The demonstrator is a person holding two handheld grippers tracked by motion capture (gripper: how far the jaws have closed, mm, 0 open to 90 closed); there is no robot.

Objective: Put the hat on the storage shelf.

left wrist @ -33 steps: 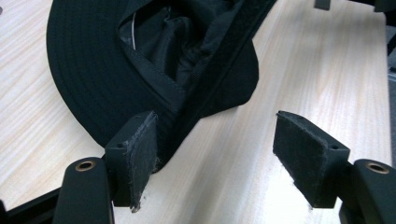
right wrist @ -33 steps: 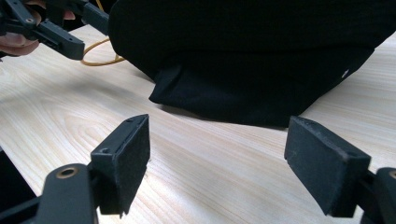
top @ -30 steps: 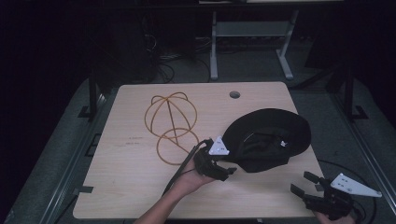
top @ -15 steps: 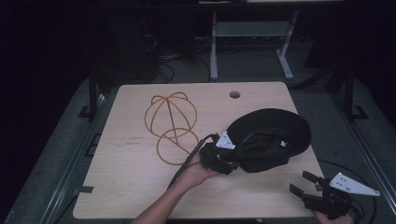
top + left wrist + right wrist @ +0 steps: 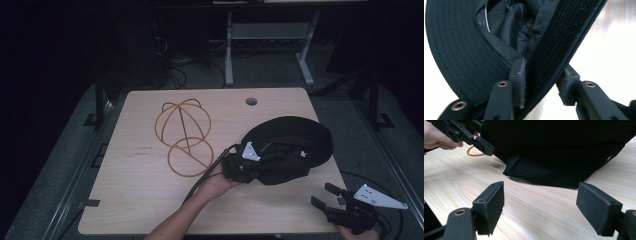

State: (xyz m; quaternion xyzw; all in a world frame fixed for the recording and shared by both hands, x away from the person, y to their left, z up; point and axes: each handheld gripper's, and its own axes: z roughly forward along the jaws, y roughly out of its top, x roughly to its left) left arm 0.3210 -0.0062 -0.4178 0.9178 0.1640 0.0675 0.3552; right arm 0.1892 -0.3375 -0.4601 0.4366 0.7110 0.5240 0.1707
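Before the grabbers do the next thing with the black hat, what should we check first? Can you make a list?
1. Black fabric bucket hat brim between left gripper jaws: ok.
2. Left jaws fully clamped on brim: cannot tell.
3. Right gripper open and holding nothing: ok.
4. Right gripper near the hat, pointing at it: ok.
5. Gold wire hat stand apart from the hat: ok.
6. Light wooden table has room beside the hat: ok.

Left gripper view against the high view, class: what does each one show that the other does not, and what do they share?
Left gripper view alone: the jaws standing either side of the hat's brim edge, with its stitching. High view alone: the wire hat frame, the right gripper open near the table's front edge. Both: the black hat and left gripper.
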